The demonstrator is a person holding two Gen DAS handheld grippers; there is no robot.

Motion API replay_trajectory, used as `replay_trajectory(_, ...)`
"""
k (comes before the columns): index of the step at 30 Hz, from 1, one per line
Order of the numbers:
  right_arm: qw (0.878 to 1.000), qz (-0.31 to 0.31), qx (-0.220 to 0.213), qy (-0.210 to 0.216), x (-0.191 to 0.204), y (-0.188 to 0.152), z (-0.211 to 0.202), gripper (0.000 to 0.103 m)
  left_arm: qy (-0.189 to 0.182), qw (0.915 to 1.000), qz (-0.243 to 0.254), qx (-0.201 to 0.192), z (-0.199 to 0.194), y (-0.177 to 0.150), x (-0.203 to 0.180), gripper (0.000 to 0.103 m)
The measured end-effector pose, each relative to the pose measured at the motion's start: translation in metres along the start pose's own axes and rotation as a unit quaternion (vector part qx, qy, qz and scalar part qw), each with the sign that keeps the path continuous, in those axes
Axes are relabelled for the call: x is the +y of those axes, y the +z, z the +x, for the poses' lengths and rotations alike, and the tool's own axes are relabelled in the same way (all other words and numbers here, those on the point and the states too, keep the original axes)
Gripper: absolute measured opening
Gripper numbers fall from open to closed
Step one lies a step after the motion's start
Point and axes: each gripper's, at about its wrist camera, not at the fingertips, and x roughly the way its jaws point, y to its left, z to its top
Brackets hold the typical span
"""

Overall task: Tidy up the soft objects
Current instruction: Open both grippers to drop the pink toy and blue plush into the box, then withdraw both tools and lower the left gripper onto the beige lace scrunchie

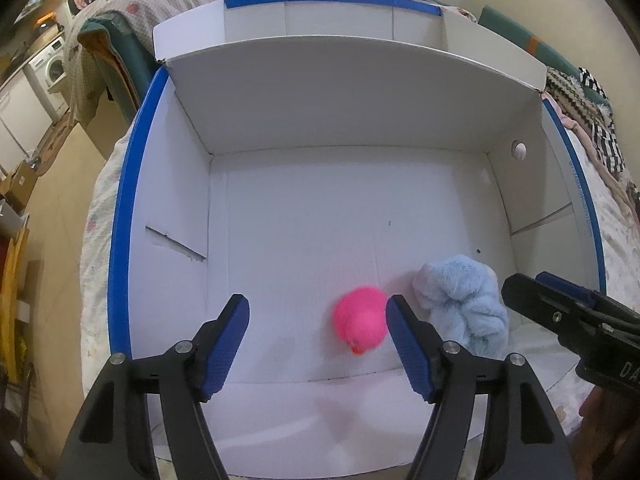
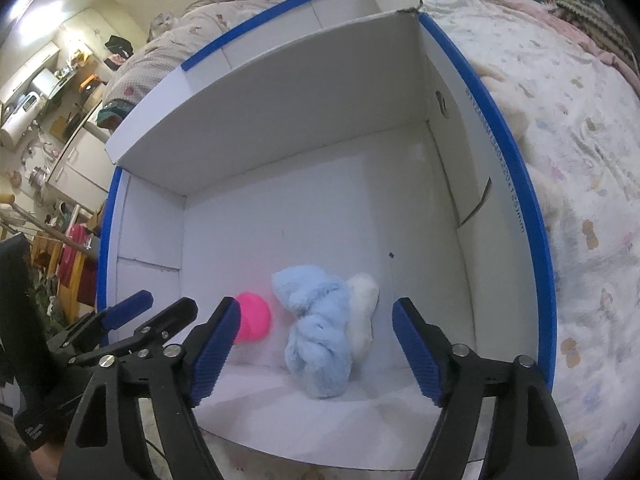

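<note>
A white cardboard box with blue edges point(image 1: 120, 200) point(image 2: 540, 240) lies open on a bed. Inside, near its front wall, lie a pink soft ball point(image 1: 360, 326) point(image 2: 252, 318), a light blue fluffy piece point(image 1: 464, 304) point(image 2: 320, 332) and a white fluffy piece point(image 2: 362, 316) beside the blue one. My left gripper point(image 1: 318, 310) is open and empty above the box front, the pink ball just inside its right finger. My right gripper point(image 2: 316, 314) is open and empty above the blue piece; it also shows in the left wrist view point(image 1: 560, 304).
The box's far flap point(image 1: 352, 60) stands up at the back. A patterned bedspread point(image 2: 592, 160) surrounds the box. Knitted and striped cloths point(image 1: 592, 112) lie to the right. A washing machine point(image 1: 52, 68) and kitchen clutter stand far left.
</note>
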Motion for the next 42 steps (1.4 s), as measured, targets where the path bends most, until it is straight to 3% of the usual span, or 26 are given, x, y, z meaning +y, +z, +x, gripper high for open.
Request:
replay_trajectory(5, 1.0, -0.002, -0.001, 0.002, 0.001, -0.001, -0.001, 0.087, 0.002, 1.0, -0.001, -0.006, -0.003, 0.001, 0.001, 0.068)
replay_trajectory(10, 1.0, -0.004, -0.003, 0.005, 0.005, -0.002, -0.003, 0.096, 0.003, 0.9999, -0.003, -0.012, -0.009, -0.001, 0.001, 0.068)
replay_trajectory(18, 1.0, 0.001, -0.031, -0.002, 0.006, -0.005, -0.02, 0.103, 0.0, 0.9996, -0.013, -0.027, -0.031, -0.006, 0.007, 0.068)
replay_trajectory(27, 0.997, 0.021, -0.071, 0.015, 0.004, -0.019, -0.055, 0.103, 0.008, 0.9986, -0.003, -0.053, -0.072, -0.023, 0.02, 0.068)
replay_trajectory(42, 0.997, 0.019, -0.076, 0.017, 0.002, -0.068, -0.084, 0.103, 0.022, 0.9975, -0.045, -0.05, -0.1, -0.067, 0.057, 0.068)
